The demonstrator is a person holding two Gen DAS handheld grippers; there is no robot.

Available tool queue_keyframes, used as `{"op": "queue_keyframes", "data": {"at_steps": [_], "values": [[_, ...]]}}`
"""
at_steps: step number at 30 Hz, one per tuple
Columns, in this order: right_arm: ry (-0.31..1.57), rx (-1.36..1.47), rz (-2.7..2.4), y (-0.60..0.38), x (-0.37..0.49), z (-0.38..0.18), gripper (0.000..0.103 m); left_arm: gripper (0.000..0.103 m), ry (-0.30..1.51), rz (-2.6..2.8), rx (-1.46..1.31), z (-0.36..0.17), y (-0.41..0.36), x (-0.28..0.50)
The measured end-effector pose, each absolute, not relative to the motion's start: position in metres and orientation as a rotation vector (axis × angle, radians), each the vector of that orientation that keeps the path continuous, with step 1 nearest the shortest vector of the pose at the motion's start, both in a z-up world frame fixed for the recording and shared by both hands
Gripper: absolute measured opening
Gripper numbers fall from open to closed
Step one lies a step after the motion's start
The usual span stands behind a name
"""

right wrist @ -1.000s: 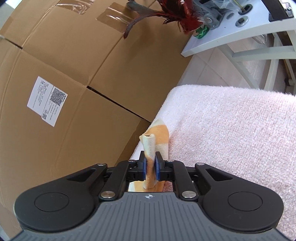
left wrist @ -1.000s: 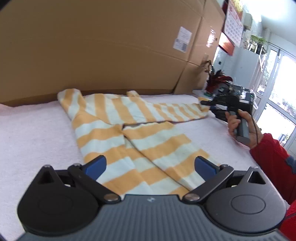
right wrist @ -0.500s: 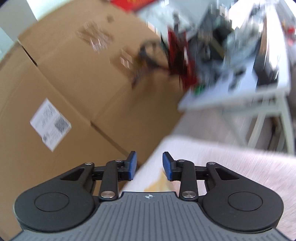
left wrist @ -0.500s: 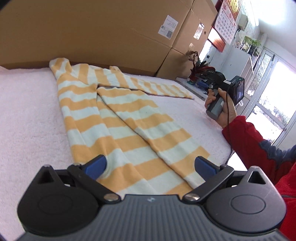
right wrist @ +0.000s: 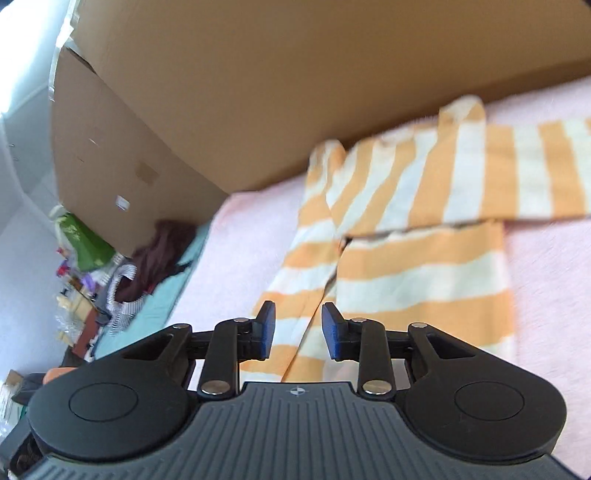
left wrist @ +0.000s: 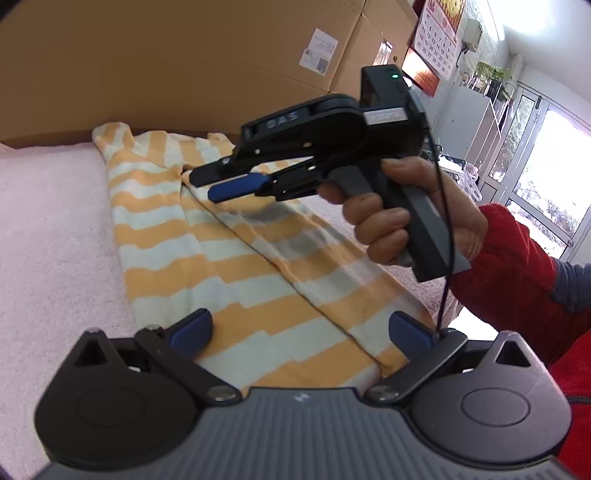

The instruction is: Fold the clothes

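An orange-and-white striped garment (left wrist: 221, 266) lies flat on the pink towel surface (left wrist: 55, 240), one side folded in over its middle. My left gripper (left wrist: 301, 328) stands wide open just above its near hem, nothing between the fingers. A hand (left wrist: 388, 221) in a red sleeve holds my right gripper (left wrist: 214, 184) in the air over the garment's middle. In the right wrist view the right gripper (right wrist: 298, 330) has a narrow gap and its jaws are closing, empty, with the garment (right wrist: 424, 277) below and a striped sleeve (right wrist: 517, 170) stretching right.
Large cardboard boxes (left wrist: 184, 55) wall the far side of the surface (right wrist: 546, 277). A pile of dark and teal clothes (right wrist: 155, 258) lies past its left end. A calendar (left wrist: 439, 33) and glass doors (left wrist: 546, 177) are at the right.
My right gripper let go of the sleeve end at the far right and swung over the garment's middle. My left gripper edged toward the near hem, still open.
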State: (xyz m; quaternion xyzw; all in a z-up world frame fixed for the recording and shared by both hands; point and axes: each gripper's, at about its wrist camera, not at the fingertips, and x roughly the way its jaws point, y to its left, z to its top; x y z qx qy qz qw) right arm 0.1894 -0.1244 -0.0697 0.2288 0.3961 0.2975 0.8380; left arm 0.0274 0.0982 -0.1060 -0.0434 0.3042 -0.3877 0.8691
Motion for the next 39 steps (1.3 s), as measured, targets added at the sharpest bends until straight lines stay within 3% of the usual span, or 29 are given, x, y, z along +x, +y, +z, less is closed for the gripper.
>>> {"op": "queue_keyframes", "data": {"at_steps": [6, 7, 8, 9, 10, 16, 19, 20, 24, 26, 29, 33, 35, 39], "values": [[0.878, 0.511, 0.598, -0.097, 0.211, -0.078, 0.030, 0.100, 0.601, -0.812, -0.106, -0.110, 0.099, 0.018], [0.874, 0.493, 0.588, -0.093, 0.213, -0.077, 0.026, 0.099, 0.602, -0.814, -0.110, -0.110, 0.099, 0.018], [0.871, 0.476, 0.577, -0.089, 0.215, -0.077, 0.004, 0.091, 0.604, -0.818, -0.115, -0.109, 0.098, 0.017], [0.863, 0.445, 0.556, -0.088, 0.214, -0.073, 0.004, 0.077, 0.608, -0.826, -0.121, -0.109, 0.098, 0.015], [0.850, 0.429, 0.542, -0.088, 0.212, -0.071, 0.004, 0.076, 0.612, -0.832, -0.133, -0.108, 0.099, 0.013], [0.816, 0.379, 0.497, -0.090, 0.209, -0.075, 0.006, 0.086, 0.620, -0.866, -0.218, -0.110, 0.106, 0.012], [0.835, 0.480, 0.581, -0.105, 0.196, -0.072, 0.032, 0.087, 0.613, -0.880, -0.170, -0.108, 0.107, 0.004], [0.843, 0.495, 0.629, -0.107, 0.189, -0.071, 0.032, 0.088, 0.614, -0.886, -0.169, -0.109, 0.107, 0.003], [0.893, 0.469, 0.752, -0.104, 0.167, -0.076, 0.029, 0.088, 0.622, -0.899, -0.177, -0.109, 0.104, 0.000], [0.877, 0.408, 0.648, -0.106, 0.161, -0.076, 0.009, 0.088, 0.633, -0.911, -0.181, -0.108, 0.101, 0.000], [0.846, 0.423, 0.693, -0.103, 0.158, -0.068, 0.014, 0.088, 0.622, -0.903, -0.149, -0.109, 0.096, -0.003], [0.976, 0.545, 0.830, -0.074, 0.183, -0.085, 0.021, 0.088, 0.634, -0.894, -0.154, -0.108, 0.097, -0.006], [1.014, 0.601, 0.774, -0.069, 0.208, -0.097, 0.008, 0.088, 0.633, -0.886, -0.156, -0.108, 0.100, -0.011], [1.023, 0.779, 0.692, -0.076, 0.259, -0.109, 0.008, 0.088, 0.623, -0.870, -0.164, -0.110, 0.107, -0.024]]}}
